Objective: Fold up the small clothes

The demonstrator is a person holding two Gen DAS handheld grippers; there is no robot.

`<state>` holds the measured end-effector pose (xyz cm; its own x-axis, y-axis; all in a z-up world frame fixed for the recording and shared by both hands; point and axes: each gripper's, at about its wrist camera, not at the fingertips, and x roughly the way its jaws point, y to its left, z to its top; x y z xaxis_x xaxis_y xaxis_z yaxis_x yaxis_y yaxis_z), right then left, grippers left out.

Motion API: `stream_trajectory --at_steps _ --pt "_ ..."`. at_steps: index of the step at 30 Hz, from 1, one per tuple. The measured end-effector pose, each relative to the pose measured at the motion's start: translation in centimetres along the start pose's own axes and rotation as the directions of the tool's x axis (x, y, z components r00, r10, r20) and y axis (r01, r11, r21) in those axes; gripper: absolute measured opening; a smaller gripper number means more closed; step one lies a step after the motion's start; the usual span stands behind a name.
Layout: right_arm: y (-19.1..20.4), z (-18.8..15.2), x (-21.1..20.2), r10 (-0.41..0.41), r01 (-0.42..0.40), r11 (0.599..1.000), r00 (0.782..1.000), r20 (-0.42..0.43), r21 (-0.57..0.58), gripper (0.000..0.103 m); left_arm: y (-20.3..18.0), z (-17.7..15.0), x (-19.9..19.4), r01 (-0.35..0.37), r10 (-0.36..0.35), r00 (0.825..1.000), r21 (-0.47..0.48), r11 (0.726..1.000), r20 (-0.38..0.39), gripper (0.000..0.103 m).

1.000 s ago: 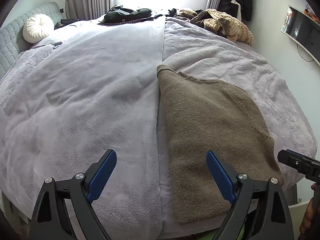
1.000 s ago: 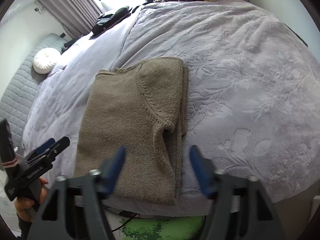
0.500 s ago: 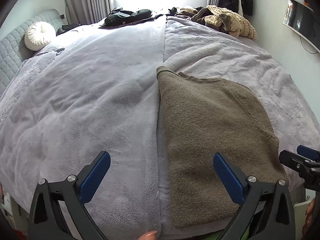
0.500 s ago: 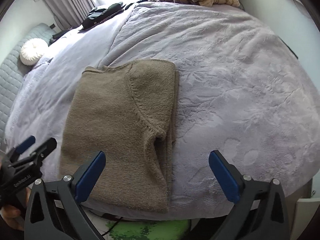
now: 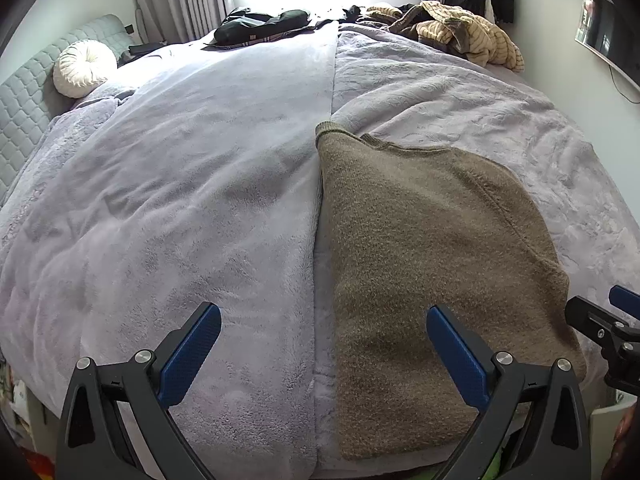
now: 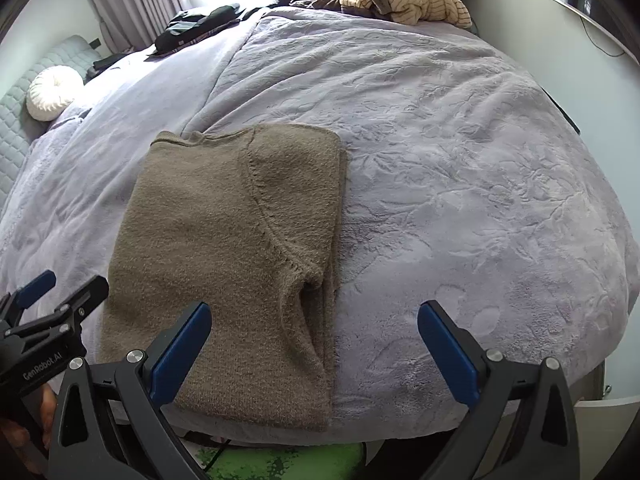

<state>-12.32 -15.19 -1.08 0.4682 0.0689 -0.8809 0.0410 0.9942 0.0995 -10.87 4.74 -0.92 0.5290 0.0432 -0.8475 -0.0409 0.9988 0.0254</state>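
We find the brown knit sweater lying flat on the near part of the bed, already folded into a long rectangle. Its long axis runs from the near edge of the bed toward the far window, with the neckline at the far end and the hem at the near end.

Both claws stand at the near edge. The left claw has just been opening and now stands wide, with nothing pressed between its pads; the sweater's left edge runs between its fingers. The right claw has likewise just been opening and stands wide and empty; the sweater's right edge, with the folded-in sleeve, runs between its fingers. We judge each claw to be nearest its own hem corner, so a fold along the long axis would carry hem to neckline.

The bed carries a soft lilac plush cover. At the far end lie a heap of tan clothes and dark garments; a round white cushion rests far left.
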Motion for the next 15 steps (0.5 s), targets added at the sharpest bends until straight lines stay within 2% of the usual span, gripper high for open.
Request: stream_trajectory --at_steps 15 --pt "0.4 -0.03 -0.44 -0.024 0.024 0.999 0.999 0.022 -0.022 0.103 -0.32 -0.09 -0.2 -0.021 0.02 1.0 0.018 1.0 0.006 0.103"
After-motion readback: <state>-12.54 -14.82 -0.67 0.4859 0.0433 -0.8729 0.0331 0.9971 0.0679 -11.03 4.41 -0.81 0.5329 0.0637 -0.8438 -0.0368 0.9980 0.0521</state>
